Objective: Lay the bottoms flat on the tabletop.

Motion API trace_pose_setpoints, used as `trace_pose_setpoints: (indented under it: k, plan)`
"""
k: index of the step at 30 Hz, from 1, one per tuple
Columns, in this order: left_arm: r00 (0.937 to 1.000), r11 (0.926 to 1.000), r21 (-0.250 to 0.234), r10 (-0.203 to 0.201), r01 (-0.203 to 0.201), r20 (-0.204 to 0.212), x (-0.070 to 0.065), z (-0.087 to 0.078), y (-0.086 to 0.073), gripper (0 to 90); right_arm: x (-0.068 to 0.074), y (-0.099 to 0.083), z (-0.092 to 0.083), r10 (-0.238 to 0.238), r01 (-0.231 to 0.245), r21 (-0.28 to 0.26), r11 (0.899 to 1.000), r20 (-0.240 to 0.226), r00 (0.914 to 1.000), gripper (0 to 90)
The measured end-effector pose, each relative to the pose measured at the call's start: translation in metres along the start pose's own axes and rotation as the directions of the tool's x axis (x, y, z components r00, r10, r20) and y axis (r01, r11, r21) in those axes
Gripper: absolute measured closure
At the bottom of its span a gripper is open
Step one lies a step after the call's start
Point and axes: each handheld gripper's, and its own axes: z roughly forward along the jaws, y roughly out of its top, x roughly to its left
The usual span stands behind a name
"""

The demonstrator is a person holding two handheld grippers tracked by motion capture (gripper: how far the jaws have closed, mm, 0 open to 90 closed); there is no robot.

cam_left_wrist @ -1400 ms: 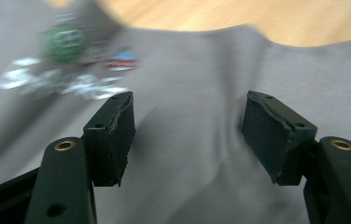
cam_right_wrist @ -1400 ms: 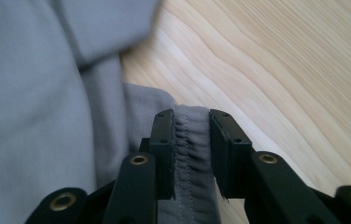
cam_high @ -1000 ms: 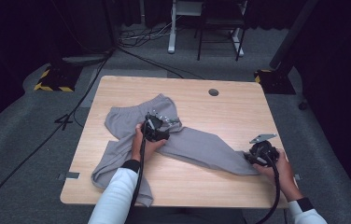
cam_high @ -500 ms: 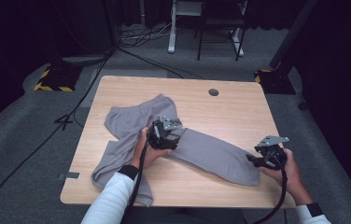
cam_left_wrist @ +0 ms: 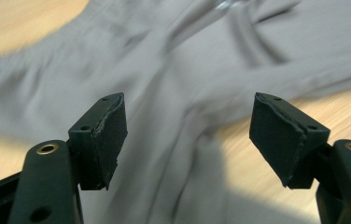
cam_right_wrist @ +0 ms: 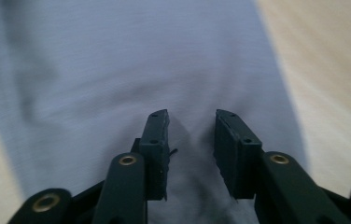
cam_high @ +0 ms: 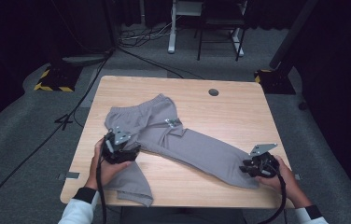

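You have a pair of grey trousers (cam_high: 183,140) spread on the wooden table (cam_high: 239,107). The waist part lies near the middle of the table, toward its left. One leg runs to the right front corner, and the other leg goes down to the front edge, where its end hangs a little over the edge.

Your left gripper (cam_high: 117,148) is over the left part of the trousers, close to the place where the two legs separate. In the left gripper view its jaws stand wide apart, and there is nothing between them; under them you see the grey cloth (cam_left_wrist: 183,93), blurred, and a piece of the bare table at the right. I see no pad pressing on the cloth.

Your right gripper (cam_high: 257,165) is at the end of the long leg, near the right front corner of the table. Its jaws have just been closing. In the right gripper view (cam_right_wrist: 191,140) they are narrow, with a small gap, and a little ridge of the cloth rises between them. The pads are close to this ridge on both sides, but I cannot tell if they already press on it.
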Motion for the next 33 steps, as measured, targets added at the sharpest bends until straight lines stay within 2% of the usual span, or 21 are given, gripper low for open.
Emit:
trace_pose_setpoints:
  k: [2,3,4,5,8,9,11,13,14,16,19,22,23,26,27,28,29,30,32,33]
  plan:
    - [0.9986,0.9997,0.021,0.012,-0.011,-0.051,0.005,-0.005,-0.011,28.0,0.018,0.002,-0.001,-0.058,0.059,0.016,0.998,-0.059,0.9965,66.5]
    - [0.9986,0.9998,0.02,0.006,-0.004,-0.053,0.007,-0.007,-0.015,27.9,0.03,0.004,-0.001,-0.091,0.094,0.025,0.995,-0.091,0.9917,65.9]
    - [0.999,0.9996,0.02,-0.019,0.02,-0.041,0.009,-0.008,-0.019,28.0,0.038,0.005,-0.001,-0.108,0.111,0.029,0.993,-0.11,0.9881,65.7]
    - [0.999,0.9993,0.026,-0.025,0.026,-0.037,0.011,-0.009,-0.022,28.1,0.05,0.007,0.0,-0.133,0.139,0.03,0.99,-0.145,0.9804,65.3]
    - [0.9984,0.9973,0.052,-0.05,0.051,-0.026,0.017,-0.005,-0.033,28.2,0.072,0.013,0.003,-0.176,0.184,0.02,0.983,-0.212,0.9613,60.7]
    - [0.9978,0.9957,0.069,-0.059,0.061,-0.028,0.017,-0.002,-0.035,28.2,0.08,0.017,0.005,-0.197,0.206,0.017,0.978,-0.23,0.9531,57.8]
    - [0.9979,0.9944,0.086,-0.06,0.062,-0.023,0.018,0.002,-0.037,28.2,0.086,0.025,0.007,-0.223,0.228,-0.003,0.974,-0.218,0.9501,52.8]
    - [0.9984,0.9939,0.096,-0.053,0.055,-0.016,0.019,0.007,-0.038,28.3,0.085,0.033,0.006,-0.21,0.205,-0.047,0.978,-0.214,0.9539,49.9]
    - [0.9981,0.9935,0.095,-0.061,0.062,-0.008,0.018,0.008,-0.039,28.5,0.08,0.04,0.006,-0.201,0.191,-0.075,0.979,-0.176,0.9635,47.4]
    - [0.9977,0.9943,0.084,-0.067,0.067,0.003,0.018,0.01,-0.038,28.7,0.071,0.049,0.007,-0.192,0.181,-0.105,0.978,-0.112,0.975,47.1]
    - [0.9968,0.994,0.08,-0.077,0.075,0.022,0.018,0.012,-0.039,29.2,0.047,0.064,0.018,-0.129,0.124,-0.133,0.983,-0.035,0.991,45.4]
    - [0.9947,0.9934,0.065,-0.097,0.095,0.034,0.018,0.015,-0.039,29.6,0.023,0.075,0.036,-0.057,0.055,-0.127,0.99,-0.01,0.9983,44.4]
    - [0.9942,0.9932,0.067,-0.098,0.095,0.043,0.018,0.016,-0.039,29.6,0.016,0.078,0.042,-0.023,0.019,-0.13,0.991,-0.033,0.9992,43.5]
    - [0.9933,0.9929,0.058,-0.106,0.104,0.045,0.016,0.019,-0.037,29.6,0.007,0.083,0.055,0.005,-0.008,-0.122,0.993,-0.025,0.9997,44.2]
    - [0.9937,0.9936,0.055,-0.102,0.099,0.048,0.016,0.02,-0.037,29.7,0.006,0.084,0.058,0.006,-0.008,-0.102,0.995,-0.022,0.9997,44.8]
    - [0.9937,0.9937,0.057,-0.1,0.097,0.05,0.014,0.021,-0.035,29.7,0.007,0.084,0.061,0.002,-0.002,-0.081,0.997,0.001,1.0,46.9]
    - [0.9935,0.9934,0.058,-0.102,0.099,0.05,0.013,0.022,-0.034,29.7,0.006,0.084,0.06,0.006,-0.008,-0.093,0.996,-0.016,0.9999,54.8]
    - [0.9943,0.994,0.057,-0.096,0.094,0.045,0.012,0.023,-0.033,29.7,0.006,0.083,0.06,0.005,-0.007,-0.091,0.996,-0.032,0.9995,58.5]
    - [0.994,0.994,0.054,-0.098,0.096,0.049,0.01,0.025,-0.032,29.8,0.008,0.08,0.056,-0.02,0.016,-0.079,0.997,-0.042,0.9989,72.1]
    - [0.9941,0.994,0.057,-0.096,0.094,0.05,0.01,0.025,-0.032,29.8,0.009,0.077,0.053,-0.025,0.021,-0.069,0.997,-0.061,0.9978,78.0]
